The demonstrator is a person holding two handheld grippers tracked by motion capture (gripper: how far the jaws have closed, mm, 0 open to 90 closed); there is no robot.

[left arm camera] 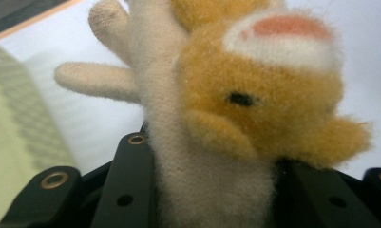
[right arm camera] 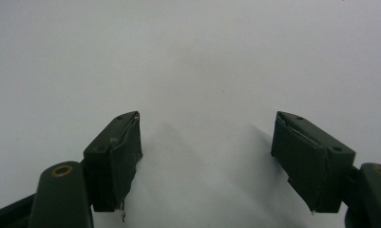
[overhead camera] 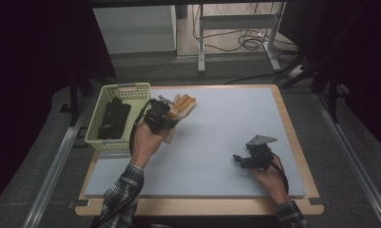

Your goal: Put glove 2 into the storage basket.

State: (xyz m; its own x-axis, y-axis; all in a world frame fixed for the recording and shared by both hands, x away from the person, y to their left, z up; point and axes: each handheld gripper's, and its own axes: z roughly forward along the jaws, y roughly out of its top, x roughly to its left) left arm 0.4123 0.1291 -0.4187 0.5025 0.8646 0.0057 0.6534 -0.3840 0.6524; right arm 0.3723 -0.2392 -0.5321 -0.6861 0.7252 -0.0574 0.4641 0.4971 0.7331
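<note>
Your left hand-held gripper is clamped on the fuzzy cream-and-orange plush animal toy; in the left gripper view the cream body is squeezed between the two black jaws, with the orange head and pale limbs sticking out beyond them. You hold the toy above the near left part of the pale blue desk, just beside the right wall of the light green slotted plastic basket. That is the relation to mind: the basket lies to the gripper's left, close by, and the toy's long axis runs forward and to the right, away from the basket. A dark object already lies inside the basket.

Your right hand-held gripper rests low over the desk's right side, well apart from the toy, jaws spread wide with nothing between them. The left hand is plainly the nearer one, so any placing into the basket looks like its job.
</note>
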